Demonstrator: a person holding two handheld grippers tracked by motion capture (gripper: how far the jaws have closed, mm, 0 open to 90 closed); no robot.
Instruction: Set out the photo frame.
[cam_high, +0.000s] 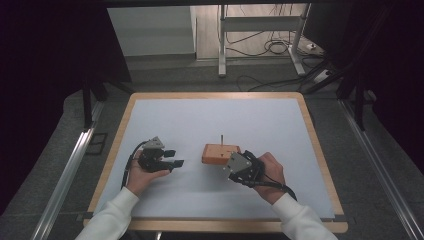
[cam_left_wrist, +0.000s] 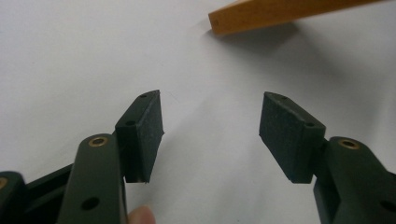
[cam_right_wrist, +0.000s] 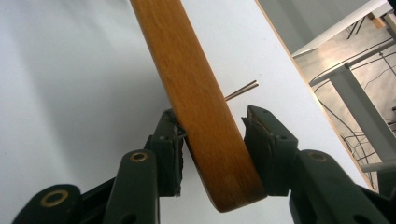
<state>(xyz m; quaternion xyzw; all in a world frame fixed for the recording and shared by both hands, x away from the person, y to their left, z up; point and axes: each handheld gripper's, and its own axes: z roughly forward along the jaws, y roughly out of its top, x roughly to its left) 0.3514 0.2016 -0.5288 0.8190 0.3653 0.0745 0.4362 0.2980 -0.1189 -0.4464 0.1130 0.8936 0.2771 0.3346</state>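
Your right gripper (cam_right_wrist: 212, 144) was nearest to the camera, and its two black jaws stood on both sides of the wooden block (cam_right_wrist: 196, 102), at the rounded end of it. One pad (cam_right_wrist: 170, 158) looked to touch the wood, while the other was very close, so I judged the grasp as just taken and maybe not yet firm. In the high view the block (cam_high: 220, 153) lay near the middle of the table (cam_high: 150, 97), with your right gripper (cam_high: 231, 169) at its near right corner and a thin pin (cam_high: 221, 139) standing up from its top. Your left gripper (cam_high: 172, 158) was well to the left of the block, released, its jaws wide apart with nothing between them; in the left gripper view only white surface lay between the jaws (cam_left_wrist: 210, 135), and a corner of the block (cam_left_wrist: 261, 16) showed farther off. I judged the block to be stiff, solid and rather light, but its varnished faces could be slippery, so a hold across the flat sides, away from the rounded edge, seemed safer to you. The pin looked thin and easy to bend, so you should not have taken hold of it there.
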